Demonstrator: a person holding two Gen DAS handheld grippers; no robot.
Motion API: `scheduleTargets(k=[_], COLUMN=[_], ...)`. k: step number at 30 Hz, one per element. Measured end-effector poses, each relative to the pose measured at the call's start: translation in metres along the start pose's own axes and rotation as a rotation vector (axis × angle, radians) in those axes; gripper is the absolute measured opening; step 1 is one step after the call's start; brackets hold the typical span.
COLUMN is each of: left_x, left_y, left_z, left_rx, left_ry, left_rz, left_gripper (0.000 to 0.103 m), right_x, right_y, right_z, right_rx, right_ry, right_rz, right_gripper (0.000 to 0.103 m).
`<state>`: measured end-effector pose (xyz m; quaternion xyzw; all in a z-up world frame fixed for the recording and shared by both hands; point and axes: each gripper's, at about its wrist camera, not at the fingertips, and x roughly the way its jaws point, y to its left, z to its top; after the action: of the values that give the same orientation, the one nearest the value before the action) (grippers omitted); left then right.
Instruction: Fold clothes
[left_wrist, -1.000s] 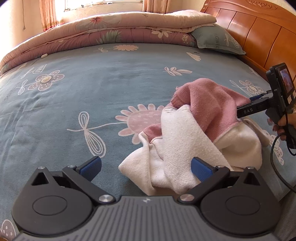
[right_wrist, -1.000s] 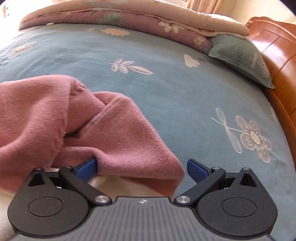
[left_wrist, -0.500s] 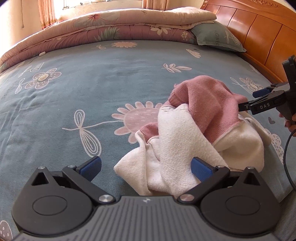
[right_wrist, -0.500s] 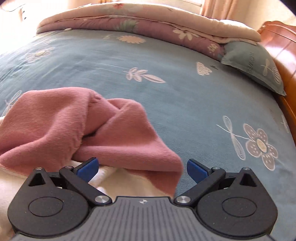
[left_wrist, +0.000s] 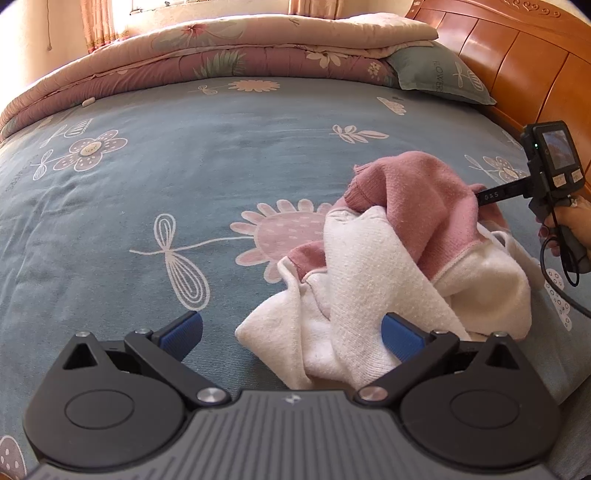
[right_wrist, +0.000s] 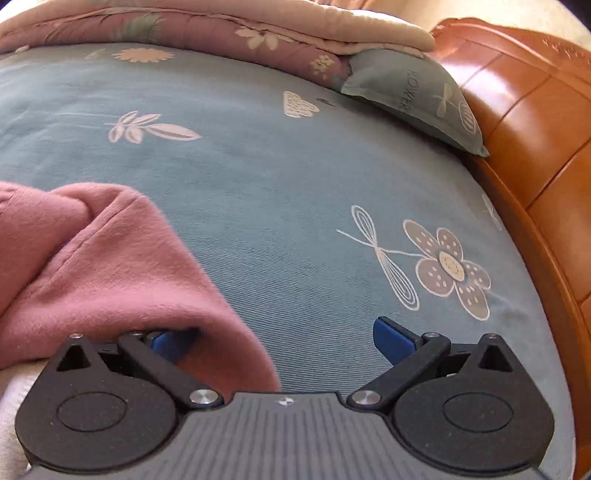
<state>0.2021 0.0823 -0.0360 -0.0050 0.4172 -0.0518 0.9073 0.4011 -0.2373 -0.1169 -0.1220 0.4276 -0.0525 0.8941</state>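
Right tongs (right_wrist: 282, 339) pushed further under pink-white garment (left_wrist: 399, 266) (crumpled) | both tongs agape | pillow (left_wrist: 439, 74) beyond

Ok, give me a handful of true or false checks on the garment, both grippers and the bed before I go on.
1. The pink and white garment lies crumpled, not folded. True.
2. The left gripper is clamped on the garment. False: its jaws stand wide open, with white fabric lying between them.
3. The right gripper has pink cloth draped over one of its fingers. True.
4. The pillow sits in the middle of the bed. False: it rests against the wooden headboard.
5. The folded quilt covers the garment. False: it lies along the far edge of the bedsheet.
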Motion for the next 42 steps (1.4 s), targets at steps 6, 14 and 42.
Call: scheduleTargets(k=[6,14,42], left_x=[0.005,0.009,0.009], left_y=[-0.007,-0.011,-0.028], left_z=[0.003,0.005,0.019], left_rx=[0.019,0.023,0.067], left_ry=[0.004,0.014,-0.004], left_rz=[-0.003,0.000,-0.008], left_gripper=[0.102,0.102,0.102], right_x=[-0.008,-0.019,0.057], right_y=[-0.027,0.055,-0.165], right_z=[-0.004,-0.006,0.034], right_rx=[0.037,-0.307,0.140], right_ry=[0.013,-0.007,0.095], right_rz=[0.054,0.152,-0.163], right_gripper=[0.103,0.103,0.103])
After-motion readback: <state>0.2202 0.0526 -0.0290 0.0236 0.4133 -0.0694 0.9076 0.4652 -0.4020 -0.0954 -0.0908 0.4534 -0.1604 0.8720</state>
